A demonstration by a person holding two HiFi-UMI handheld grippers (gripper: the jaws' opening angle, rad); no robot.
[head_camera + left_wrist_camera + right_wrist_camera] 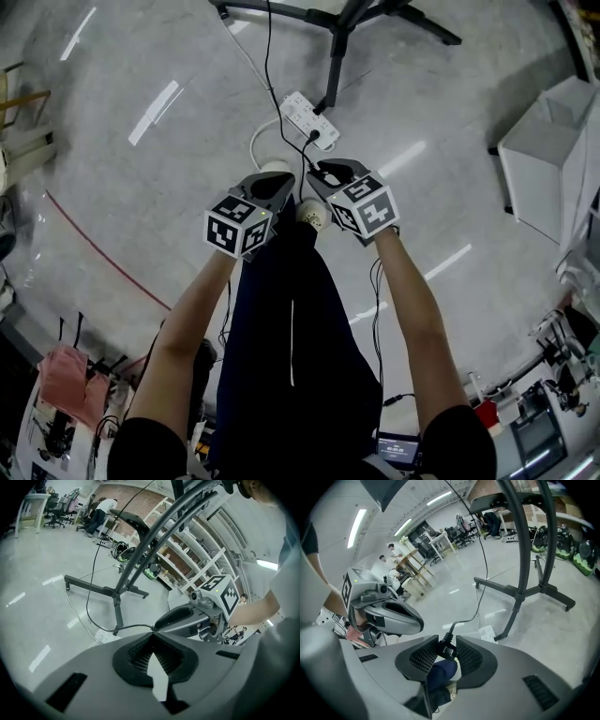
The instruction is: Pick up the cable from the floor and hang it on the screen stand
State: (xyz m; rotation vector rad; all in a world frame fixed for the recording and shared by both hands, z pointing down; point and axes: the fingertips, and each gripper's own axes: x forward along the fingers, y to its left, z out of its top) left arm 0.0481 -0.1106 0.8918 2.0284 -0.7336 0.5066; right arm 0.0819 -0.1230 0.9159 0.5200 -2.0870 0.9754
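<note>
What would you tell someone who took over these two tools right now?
Left tool: shut on the black cable at its tips.
Right tool: shut on the cable's plug.
That end is lifted off the floor; the rest runs down toward the white power strip beside the screen stand.
Done: pickup.
Left: hang the cable on the stand.

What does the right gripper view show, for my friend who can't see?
The right gripper is clamped on the black cable's plug end above a shiny floor. The cable trails past a white power strip beside the screen stand; the left gripper is at left.
</note>
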